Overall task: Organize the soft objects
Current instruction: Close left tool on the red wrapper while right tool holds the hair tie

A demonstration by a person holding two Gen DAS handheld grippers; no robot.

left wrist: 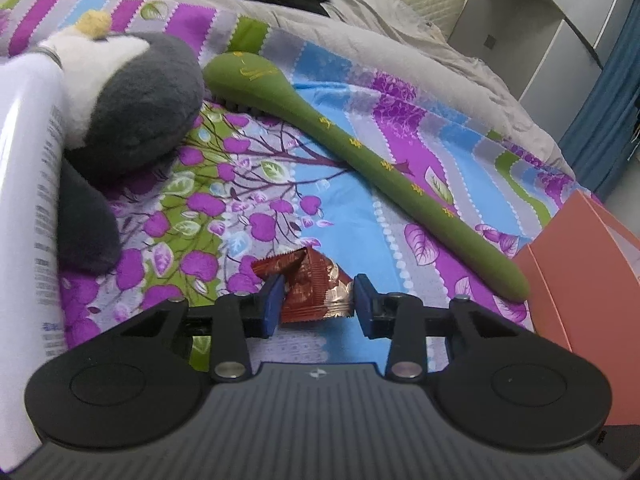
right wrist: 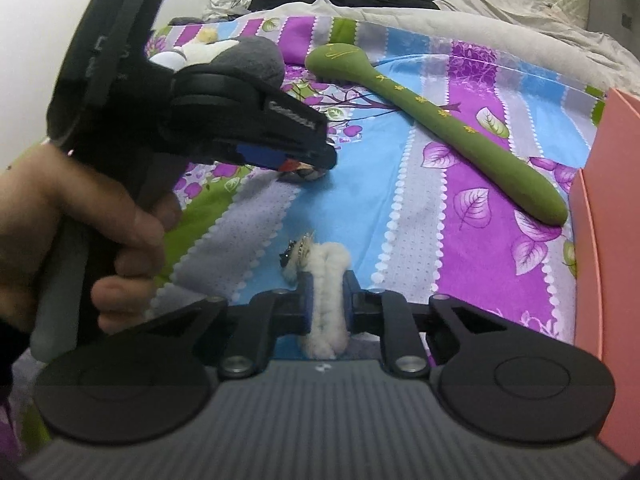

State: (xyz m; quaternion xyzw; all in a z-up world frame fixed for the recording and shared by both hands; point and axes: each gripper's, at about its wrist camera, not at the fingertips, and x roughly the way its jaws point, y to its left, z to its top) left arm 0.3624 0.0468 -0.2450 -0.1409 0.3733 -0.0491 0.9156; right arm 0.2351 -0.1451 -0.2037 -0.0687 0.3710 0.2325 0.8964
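In the left wrist view my left gripper (left wrist: 318,304) is closed on a crumpled red-brown foil packet (left wrist: 312,284) that lies on the patterned bedspread (left wrist: 340,208), both blue pads against its sides. The right wrist view shows the same gripper (right wrist: 316,160) from the side, with a bit of red packet (right wrist: 298,170) at its tips. My right gripper (right wrist: 326,300) is shut on a white fluffy piece (right wrist: 326,280) with a small metal charm (right wrist: 296,252) at its far end. A grey and white plush toy (left wrist: 132,100) rests at the left, beyond the packet.
A long green brush-like tool (left wrist: 360,152) lies diagonally across the bedspread. A salmon box (left wrist: 580,280) stands at the right edge, and a white bottle (left wrist: 28,200) at the left. A hand (right wrist: 80,220) holds the left gripper's handle. Grey blanket and dark clothes lie at the far end.
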